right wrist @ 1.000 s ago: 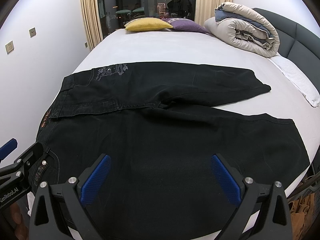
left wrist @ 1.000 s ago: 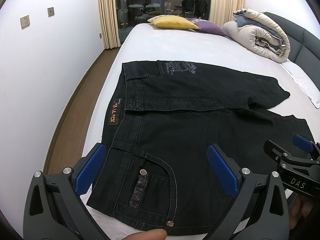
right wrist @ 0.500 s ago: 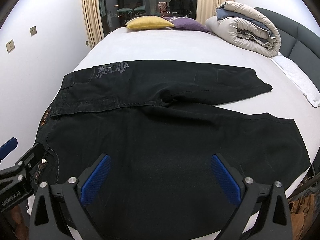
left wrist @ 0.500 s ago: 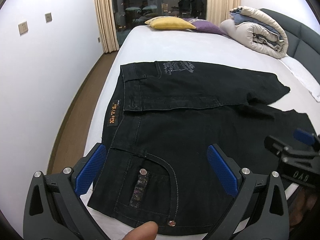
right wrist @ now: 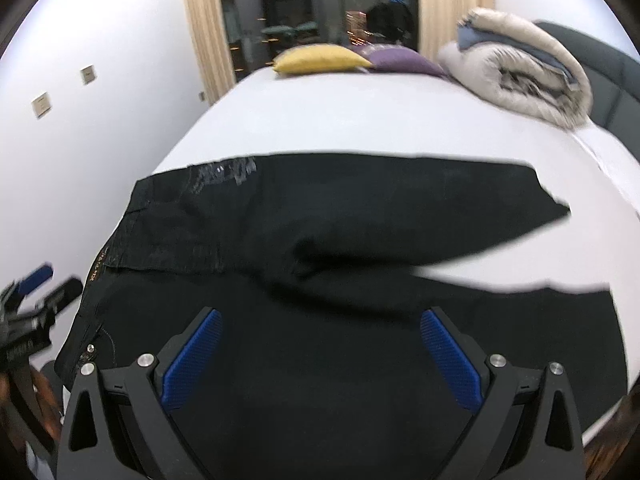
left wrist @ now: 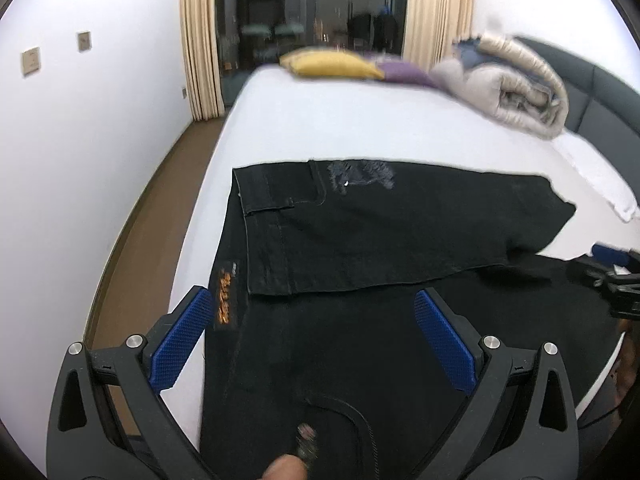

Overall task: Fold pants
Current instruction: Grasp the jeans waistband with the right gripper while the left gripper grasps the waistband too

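Black jeans (left wrist: 360,240) lie flat on the white bed (left wrist: 340,128), waistband to the left, both legs running right; they also show in the right wrist view (right wrist: 320,240). An orange label (left wrist: 223,296) marks the waistband. My left gripper (left wrist: 316,340) is open and empty above the near waist and pocket. My right gripper (right wrist: 320,354) is open and empty above the near leg. Each gripper shows at the edge of the other's view: the right one (left wrist: 616,280), the left one (right wrist: 32,312).
A yellow pillow (left wrist: 332,65) and a purple pillow (left wrist: 404,72) lie at the far end. A rolled duvet (left wrist: 516,80) sits at the back right by the dark headboard (left wrist: 608,100). Wooden floor (left wrist: 140,240) and a white wall run along the left.
Both grippers have moved forward over the jeans, so the waistband and legs sit closer and lower in view. Both frames are now blurred by motion. Both grippers stay open.
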### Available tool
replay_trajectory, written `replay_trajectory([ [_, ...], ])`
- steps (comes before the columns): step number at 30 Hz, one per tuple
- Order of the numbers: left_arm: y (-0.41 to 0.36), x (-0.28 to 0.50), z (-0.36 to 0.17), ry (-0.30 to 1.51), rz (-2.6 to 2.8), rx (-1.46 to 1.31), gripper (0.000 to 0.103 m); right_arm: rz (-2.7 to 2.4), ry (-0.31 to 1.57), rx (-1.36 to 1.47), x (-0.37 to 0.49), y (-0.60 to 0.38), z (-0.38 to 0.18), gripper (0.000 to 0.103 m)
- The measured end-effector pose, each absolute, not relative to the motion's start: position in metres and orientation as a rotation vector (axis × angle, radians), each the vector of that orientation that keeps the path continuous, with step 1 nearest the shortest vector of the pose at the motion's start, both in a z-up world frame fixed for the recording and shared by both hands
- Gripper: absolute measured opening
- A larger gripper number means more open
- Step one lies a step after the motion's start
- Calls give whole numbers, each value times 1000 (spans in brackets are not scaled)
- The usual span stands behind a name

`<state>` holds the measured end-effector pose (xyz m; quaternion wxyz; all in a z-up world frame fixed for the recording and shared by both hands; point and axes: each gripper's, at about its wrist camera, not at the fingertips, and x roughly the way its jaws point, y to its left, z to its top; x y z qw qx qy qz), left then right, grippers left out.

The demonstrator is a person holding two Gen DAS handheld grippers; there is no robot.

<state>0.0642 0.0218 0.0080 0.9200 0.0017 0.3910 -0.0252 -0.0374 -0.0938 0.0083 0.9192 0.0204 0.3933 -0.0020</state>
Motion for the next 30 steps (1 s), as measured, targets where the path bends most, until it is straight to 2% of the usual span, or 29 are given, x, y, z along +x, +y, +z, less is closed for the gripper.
replay_trajectory([
  [2,30,95,12,859,-59,-11,103,35,805,20,-26,-99,13,100],
  [5,35,153,29,796,-96,95,103,120,827,-13,-5,-106,16,89],
  [8,34,216,27,861,-220,198,103,196,848,-83,15,-111,18,78],
  [14,43,321,2,1021,-380,295,99,331,855,-169,46,-124,18,71],
  [17,48,356,-27,1131,-430,314,83,361,869,-174,63,-128,13,66],
  [20,48,369,-57,1220,-473,340,79,388,895,-164,80,-131,6,64],
  [22,47,370,-61,1208,-490,364,78,397,903,-166,91,-130,3,64],
  [24,51,372,-57,1199,-495,352,53,415,910,-172,104,-126,0,60],
  [25,53,371,-54,1200,-504,339,32,424,912,-178,111,-124,-2,59],
  [26,53,369,-52,1200,-513,330,20,430,915,-190,119,-120,-3,56],
  [28,52,363,-48,1171,-514,370,9,440,915,-215,132,-113,-4,53],
  [30,51,350,-36,1099,-505,402,5,459,908,-247,149,-103,-3,51],
])
